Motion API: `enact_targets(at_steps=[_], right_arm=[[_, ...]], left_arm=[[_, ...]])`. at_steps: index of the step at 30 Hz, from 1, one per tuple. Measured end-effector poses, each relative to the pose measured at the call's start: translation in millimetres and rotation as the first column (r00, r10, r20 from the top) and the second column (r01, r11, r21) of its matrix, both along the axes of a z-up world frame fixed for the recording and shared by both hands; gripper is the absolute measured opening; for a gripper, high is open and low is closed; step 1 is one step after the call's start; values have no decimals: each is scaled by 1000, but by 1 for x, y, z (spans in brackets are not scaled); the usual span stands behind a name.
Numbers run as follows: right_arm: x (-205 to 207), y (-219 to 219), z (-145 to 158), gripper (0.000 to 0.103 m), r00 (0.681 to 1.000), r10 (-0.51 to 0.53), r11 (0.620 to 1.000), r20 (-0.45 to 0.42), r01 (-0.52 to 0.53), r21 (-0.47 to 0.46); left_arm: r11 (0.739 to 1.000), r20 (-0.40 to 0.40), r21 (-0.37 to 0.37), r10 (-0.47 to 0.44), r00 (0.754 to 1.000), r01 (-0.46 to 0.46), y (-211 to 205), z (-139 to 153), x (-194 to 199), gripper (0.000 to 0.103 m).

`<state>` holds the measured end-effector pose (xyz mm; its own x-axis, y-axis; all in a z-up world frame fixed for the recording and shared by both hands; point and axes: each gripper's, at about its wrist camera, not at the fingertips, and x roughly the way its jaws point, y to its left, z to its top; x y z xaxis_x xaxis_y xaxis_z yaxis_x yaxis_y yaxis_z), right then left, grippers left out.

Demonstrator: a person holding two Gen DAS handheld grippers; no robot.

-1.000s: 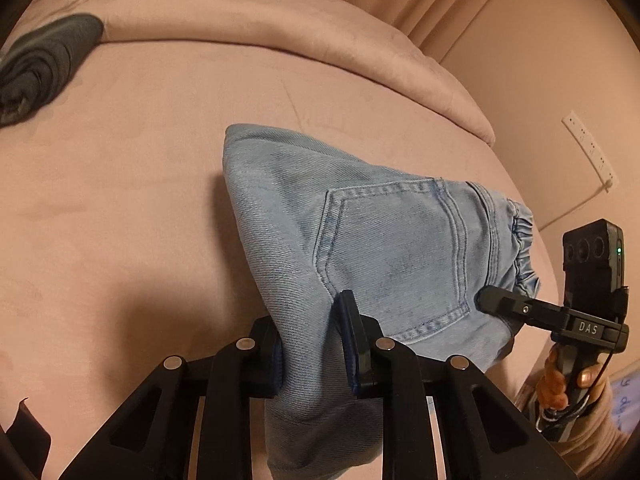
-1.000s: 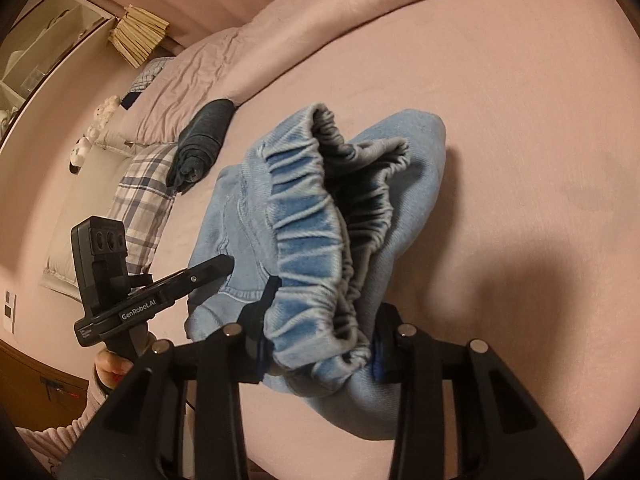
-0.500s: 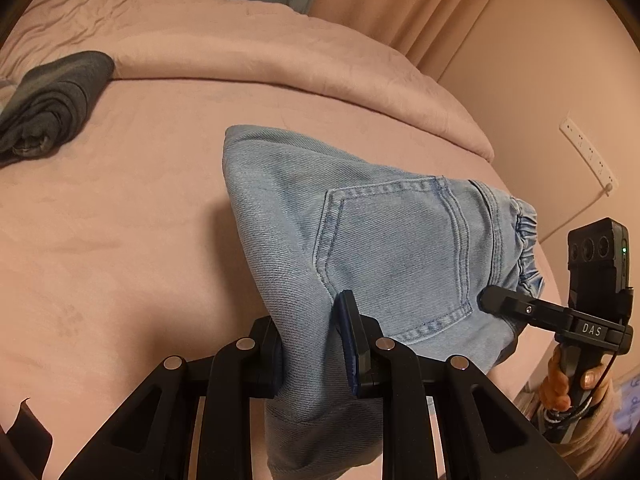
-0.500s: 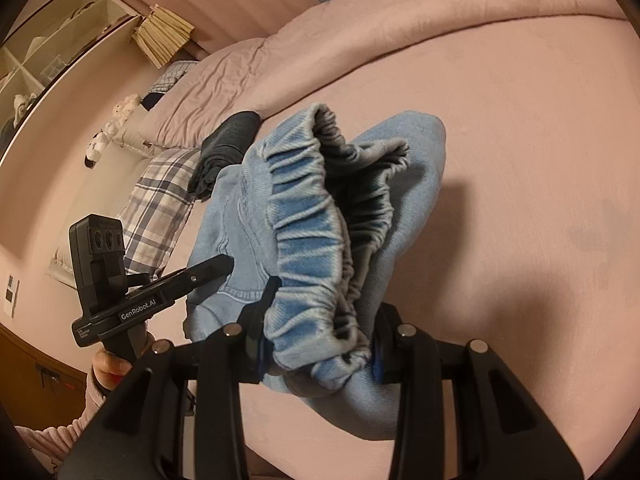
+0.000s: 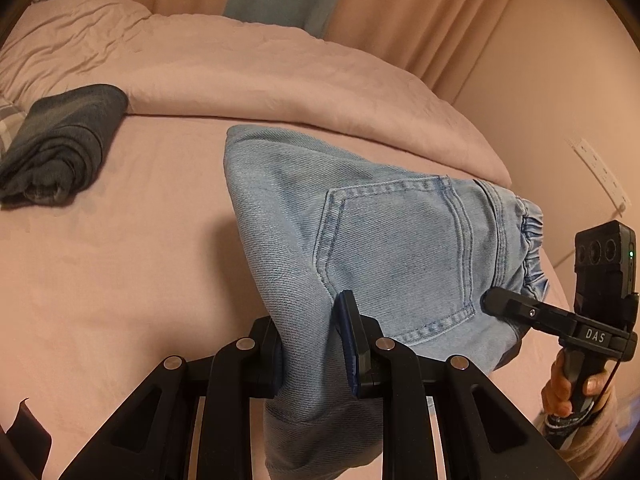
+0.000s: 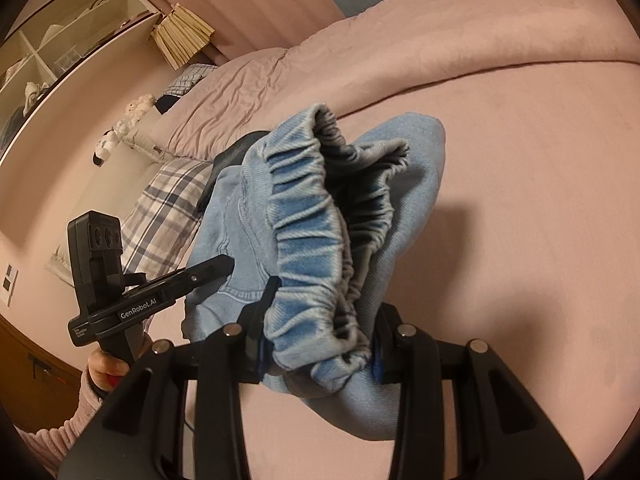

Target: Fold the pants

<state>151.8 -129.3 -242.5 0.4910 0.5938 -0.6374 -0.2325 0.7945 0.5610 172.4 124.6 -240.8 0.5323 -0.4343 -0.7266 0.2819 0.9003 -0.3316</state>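
Fig.: late stage of folding, seen from 2 wrist views. The light-blue denim pants (image 5: pixel 384 240) are already gathered into a compact multi-layer bundle and hang lifted above the pink bed (image 5: pixel 120 280), toward its near edge, w/ a shadow on the sheet beneath. The left gripper (image 5: pixel 310 344) is clamped on a thick fold at the bundle's lower edge, next to the back pocket (image 5: pixel 396 256); cloth bulges below its fingers. The right gripper (image 6: pixel 316 344) is closed on the elastic waistband (image 6: pixel 308 264), whose gathered rim opens toward the lens; in the left view its tip meets the denim near the waistband end. Approx. status, as a judgement: the main folds look done, since legs are no longer spread out and only 1 short packet shows; left to do are prob. setting the bundle down flat, letting go on both sides, and perhaps smoothing or 1 last fold. How many layers are inside cannot be told. A folded dark garment (image 5: pixel 60 144) lies toward the far left part of the bed beside the rolled-back duvet (image 5: pixel 280 72), approx. where finished items may go.
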Motion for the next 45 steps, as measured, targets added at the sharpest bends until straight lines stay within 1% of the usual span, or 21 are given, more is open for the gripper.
enact_targets(at_steps=[3, 6, 10, 14, 17, 18, 19, 21, 22, 24, 26, 28, 29, 30, 33, 35, 37, 38, 39, 43, 45], right_arm=[[24, 10, -5, 37, 1000, 0, 1000, 24, 0, -19], [57, 19, -15, 37, 999, -6, 1000, 46, 7, -30], [91, 26, -26, 37, 997, 2, 999, 72, 1, -34], [118, 31, -45, 39, 1000, -1, 999, 27, 2, -50], [130, 33, -65, 41, 1000, -16, 995, -21, 13, -104], [133, 33, -72, 43, 999, -29, 992, -43, 23, -125], [137, 32, -80, 45, 997, -42, 990, -72, 32, -135], [140, 28, -82, 52, 992, -65, 989, -104, 50, -135], [140, 27, -80, 54, 989, -90, 987, -118, 72, -144], [135, 23, -69, 55, 986, -102, 983, -129, 80, -164], [121, 20, -43, 57, 988, -129, 962, -82, 104, -252], [106, 21, -12, 65, 992, -127, 935, -7, 117, -333], [97, 21, 4, 72, 993, -116, 928, 22, 116, -353], [89, 21, 21, 81, 994, -104, 922, 44, 113, -369], [64, 29, 71, 95, 993, -77, 904, 95, 109, -413], [49, 36, 102, 98, 990, -68, 897, 123, 115, -428], [39, 42, 131, 99, 989, -63, 894, 133, 115, -433], [35, 41, 138, 99, 989, -64, 894, 134, 116, -433], [31, 43, 147, 99, 989, -64, 893, 133, 116, -434], [18, 50, 171, 99, 988, -56, 890, 142, 114, -441], [13, 52, 180, 99, 987, -55, 880, 151, 119, -459]], left_arm=[[1000, 18, 12, 22, 1000, -22, 4, -7, 26, 22], [999, 9, 7, 53, 999, -53, 10, -21, 60, 22], [997, 10, 4, 76, 997, -76, 17, -34, 91, 21], [996, -33, 50, 76, 997, -74, 15, -56, 114, 22], [995, -93, 77, 76, 993, -69, 12, -80, 129, 25], [993, -106, 90, 86, 991, -77, 10, -86, 132, 28], [993, -107, 86, 95, 990, -86, 11, -89, 133, 29], [994, -113, 66, 98, 989, -91, 12, -85, 130, 31], [992, -122, 77, 107, 987, -99, 14, -80, 127, 35], [984, -105, 133, 136, 985, -121, 17, -67, 118, 37], [970, -54, 196, 154, 987, -141, 22, -46, 102, 51], [960, -13, 227, 171, 985, -163, 27, -18, 82, 80], [957, 3, 233, 178, 984, -174, 29, -4, 73, 84], [950, 32, 244, 192, 981, -194, 32, 16, 59, 85], [935, 71, 262, 228, 971, -238, 37, 55, 36, 85], [922, 61, 284, 257, 965, -263, 38, 73, 30, 89], [886, 79, 347, 299, 951, -307, 37, 93, 19, 92], [873, 91, 369, 307, 947, -318, 37, 101, 15, 92], [871, 109, 372, 303, 947, -321, 35, 113, 8, 92], [897, 101, 324, 284, 953, -302, 36, 138, -5, 92], [893, 115, 327, 288, 951, -310, 34, 148, -11, 92]])
